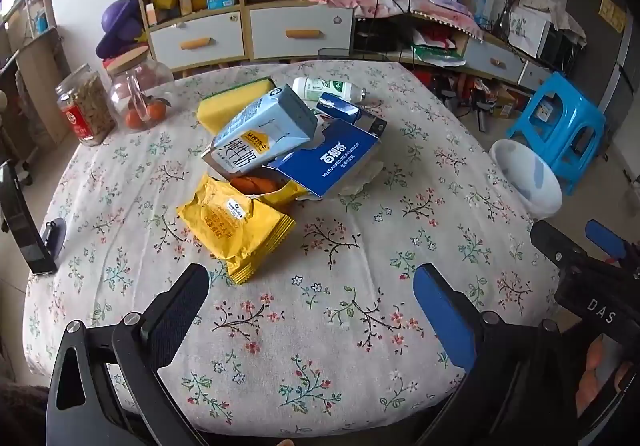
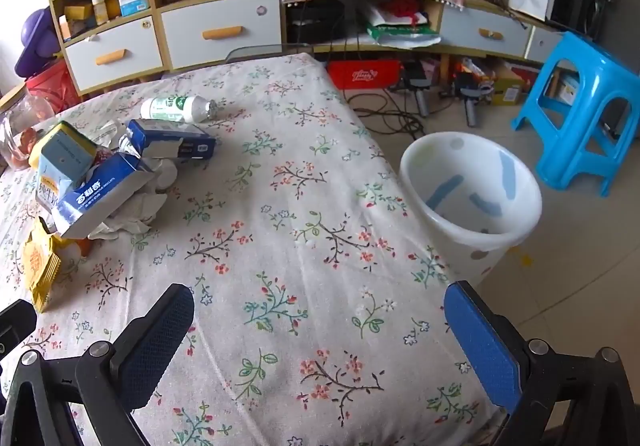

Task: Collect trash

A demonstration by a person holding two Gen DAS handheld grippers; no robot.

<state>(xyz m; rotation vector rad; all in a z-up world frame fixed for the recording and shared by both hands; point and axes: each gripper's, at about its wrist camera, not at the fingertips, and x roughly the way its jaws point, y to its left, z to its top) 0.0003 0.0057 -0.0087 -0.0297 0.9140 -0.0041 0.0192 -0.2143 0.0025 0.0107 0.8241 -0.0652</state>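
Observation:
A pile of trash lies mid-table: a yellow snack wrapper, a light blue milk carton, an open blue biscuit box, a small dark blue carton, a plastic bottle and crumpled white paper. A white bin stands on the floor right of the table. My left gripper is open and empty above the cloth, short of the wrapper. My right gripper is open and empty near the table's right edge; it also shows in the left wrist view.
A floral cloth covers the table. Two jars and a yellow sponge sit at the far left. A phone on a stand is at the left edge. A blue stool stands beyond the bin. Shelves line the wall.

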